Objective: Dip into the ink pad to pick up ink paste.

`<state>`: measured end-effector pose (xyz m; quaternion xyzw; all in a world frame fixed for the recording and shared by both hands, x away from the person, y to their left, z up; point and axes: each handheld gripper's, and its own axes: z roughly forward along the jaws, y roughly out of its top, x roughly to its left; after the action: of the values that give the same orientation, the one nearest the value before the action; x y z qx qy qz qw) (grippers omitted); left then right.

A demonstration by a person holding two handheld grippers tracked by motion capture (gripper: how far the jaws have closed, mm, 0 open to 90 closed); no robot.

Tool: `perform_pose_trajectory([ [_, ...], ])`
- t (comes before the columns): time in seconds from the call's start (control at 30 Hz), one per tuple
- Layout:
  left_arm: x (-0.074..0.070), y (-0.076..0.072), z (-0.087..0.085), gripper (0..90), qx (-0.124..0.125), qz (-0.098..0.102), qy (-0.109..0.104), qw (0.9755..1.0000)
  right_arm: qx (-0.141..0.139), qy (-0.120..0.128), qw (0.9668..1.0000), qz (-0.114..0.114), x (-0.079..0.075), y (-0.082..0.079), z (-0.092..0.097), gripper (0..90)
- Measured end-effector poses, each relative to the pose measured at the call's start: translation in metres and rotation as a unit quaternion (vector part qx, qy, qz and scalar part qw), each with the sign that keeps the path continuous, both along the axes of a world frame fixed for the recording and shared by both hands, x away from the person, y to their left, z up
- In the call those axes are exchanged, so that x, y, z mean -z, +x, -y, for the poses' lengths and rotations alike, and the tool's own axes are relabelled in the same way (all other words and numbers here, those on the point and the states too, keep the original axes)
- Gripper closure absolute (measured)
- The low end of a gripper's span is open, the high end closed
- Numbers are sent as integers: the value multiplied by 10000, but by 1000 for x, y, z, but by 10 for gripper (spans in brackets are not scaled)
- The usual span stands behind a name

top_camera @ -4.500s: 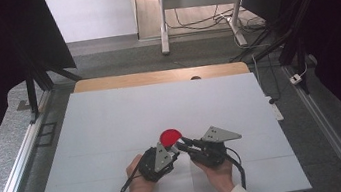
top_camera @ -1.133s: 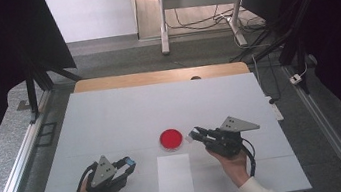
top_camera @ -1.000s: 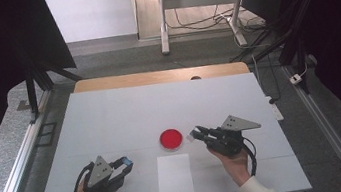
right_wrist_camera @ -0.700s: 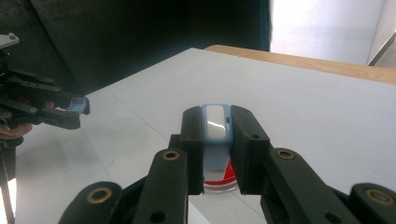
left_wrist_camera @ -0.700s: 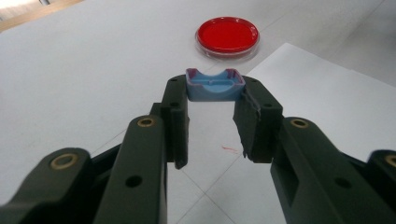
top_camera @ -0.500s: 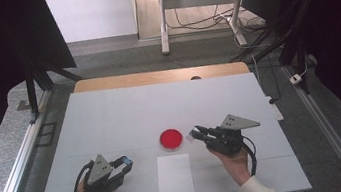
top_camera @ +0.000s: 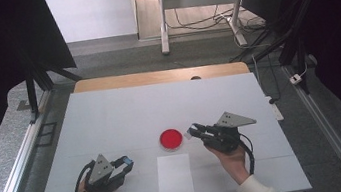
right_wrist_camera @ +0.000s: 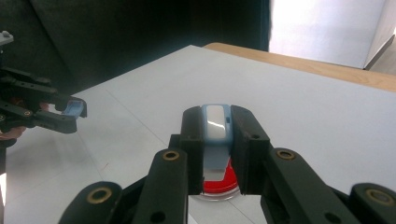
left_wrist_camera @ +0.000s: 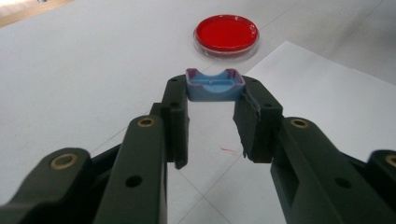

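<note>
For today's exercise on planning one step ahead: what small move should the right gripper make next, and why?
Probably a short lowering of the right gripper toward the red dish. It is shut on a blue-and-white piece whose tip hangs just over the dish rim, with the dish right beneath the jaws.

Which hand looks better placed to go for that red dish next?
Right, probably: the right gripper hovers right beside the red dish, while the left gripper sits farther off.

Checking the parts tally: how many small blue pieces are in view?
2. One blue piece is clamped in the left claw; the other blue piece is clamped in the right claw, beside the red dish. None seems hidden.
</note>
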<state>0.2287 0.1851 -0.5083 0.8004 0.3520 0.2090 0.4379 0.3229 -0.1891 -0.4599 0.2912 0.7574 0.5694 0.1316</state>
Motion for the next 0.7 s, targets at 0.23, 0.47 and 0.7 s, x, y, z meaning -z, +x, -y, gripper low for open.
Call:
perform_pose_trajectory([
  [0.23,1,1,-2,658,-34,-14,12,10000,-108,-66,9999,31,-3,7,-10,754],
  [0.47,2,6,-2,658,-6,-59,-19,10000,-135,-150,9998,33,-5,11,-15,753],
  [0.7,3,11,-1,657,13,-95,-37,9999,-210,-235,9995,102,-11,17,-24,753],
])
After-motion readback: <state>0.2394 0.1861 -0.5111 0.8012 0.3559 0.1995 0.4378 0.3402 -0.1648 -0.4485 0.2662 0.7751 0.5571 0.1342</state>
